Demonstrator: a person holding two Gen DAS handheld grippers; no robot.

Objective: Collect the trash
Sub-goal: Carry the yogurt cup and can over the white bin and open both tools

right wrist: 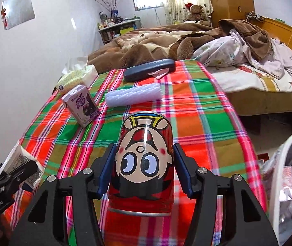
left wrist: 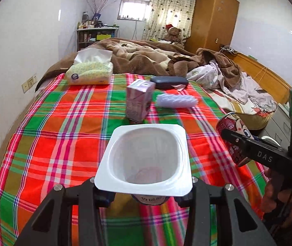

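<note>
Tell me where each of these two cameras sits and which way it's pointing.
Left wrist: on the left gripper, looking down over its held cup along the plaid bed; the right gripper and a hand show at right.
Right wrist: on the right gripper, over its held can; bin at right, left gripper at left.
Shared: carton, tissue pack.

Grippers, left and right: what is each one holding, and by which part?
The left gripper grips an empty white yogurt cup by its body under the rim. The right gripper clamps a red cartoon-face drink can across its sides, mid-body.
</note>
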